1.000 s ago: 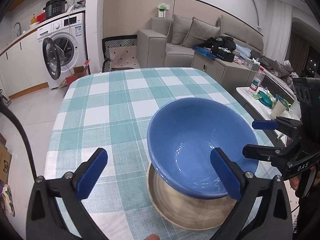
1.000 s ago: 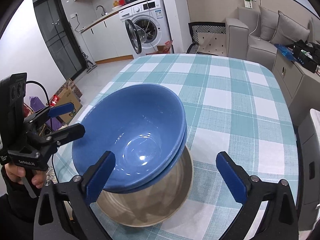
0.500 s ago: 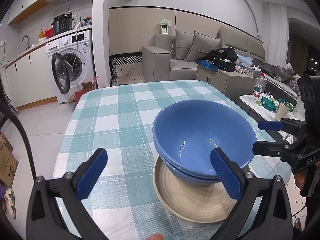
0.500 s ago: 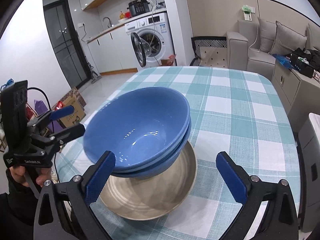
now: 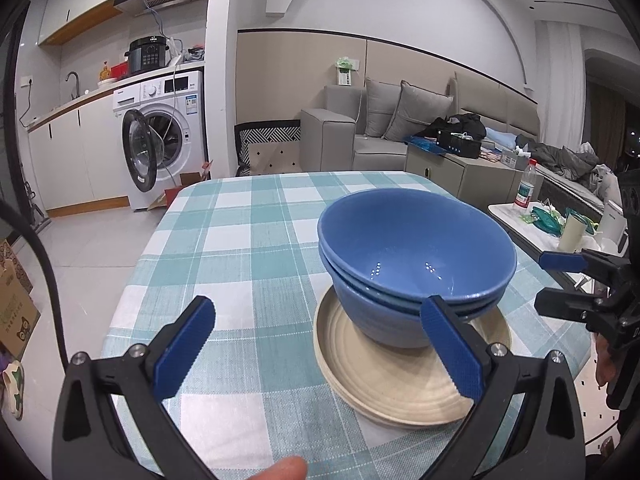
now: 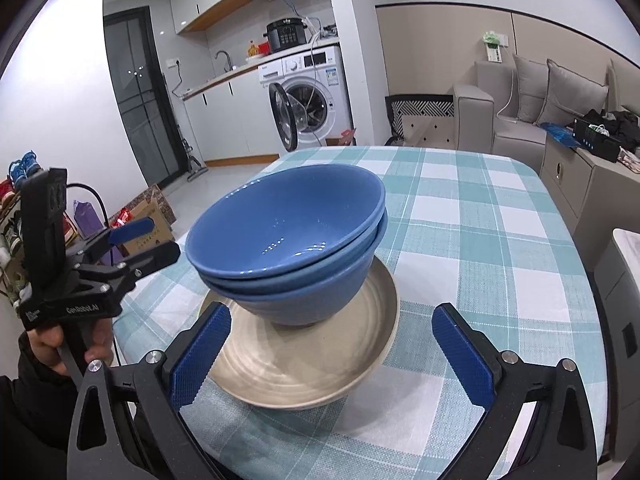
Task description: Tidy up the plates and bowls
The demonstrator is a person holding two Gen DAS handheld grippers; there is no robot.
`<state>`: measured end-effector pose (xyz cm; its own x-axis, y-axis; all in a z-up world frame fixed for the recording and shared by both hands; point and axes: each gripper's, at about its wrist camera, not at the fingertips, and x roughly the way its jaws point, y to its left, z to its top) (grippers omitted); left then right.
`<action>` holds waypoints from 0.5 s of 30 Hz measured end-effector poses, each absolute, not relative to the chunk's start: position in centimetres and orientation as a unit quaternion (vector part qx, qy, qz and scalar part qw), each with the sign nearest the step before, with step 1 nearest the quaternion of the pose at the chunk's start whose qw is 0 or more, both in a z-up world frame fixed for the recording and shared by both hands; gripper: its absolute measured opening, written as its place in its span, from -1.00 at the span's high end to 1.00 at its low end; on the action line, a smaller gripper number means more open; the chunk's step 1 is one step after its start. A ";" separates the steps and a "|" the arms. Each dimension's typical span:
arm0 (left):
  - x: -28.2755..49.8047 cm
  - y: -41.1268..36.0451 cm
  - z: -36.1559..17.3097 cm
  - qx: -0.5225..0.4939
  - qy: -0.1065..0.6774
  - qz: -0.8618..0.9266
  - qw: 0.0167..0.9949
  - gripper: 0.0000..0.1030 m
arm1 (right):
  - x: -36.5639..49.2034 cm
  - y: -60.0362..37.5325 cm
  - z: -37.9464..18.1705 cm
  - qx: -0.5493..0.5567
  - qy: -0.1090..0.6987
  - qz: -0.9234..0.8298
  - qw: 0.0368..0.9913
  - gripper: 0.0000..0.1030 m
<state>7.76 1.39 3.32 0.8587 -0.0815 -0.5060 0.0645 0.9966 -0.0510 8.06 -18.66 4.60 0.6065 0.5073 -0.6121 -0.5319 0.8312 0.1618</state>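
Blue bowls (image 5: 416, 256) nested on the beige plate (image 5: 392, 376) to save table room — both my claws gape wide, empty.

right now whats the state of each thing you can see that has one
top blue bowl: upright, empty, nested in the other
lower blue bowl: upright, standing on the plate
beige plate: flat on the checked tablecloth
left gripper: jaws open, holding nothing
right gripper: jaws open, holding nothing
washing machine: door open
sofa: cushions upright
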 end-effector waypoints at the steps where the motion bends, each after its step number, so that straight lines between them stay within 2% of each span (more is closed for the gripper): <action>1: 7.5 1.3 3.2 -0.014 0.259 -0.037 0.965 -1.00 | 7.8 -18.8 4.6 -0.018 0.330 0.290 0.898 -0.99; 15: 4.0 0.4 2.2 -0.006 0.226 -0.033 0.974 -1.00 | 3.6 -19.4 3.4 -0.029 0.266 0.297 0.917 -0.99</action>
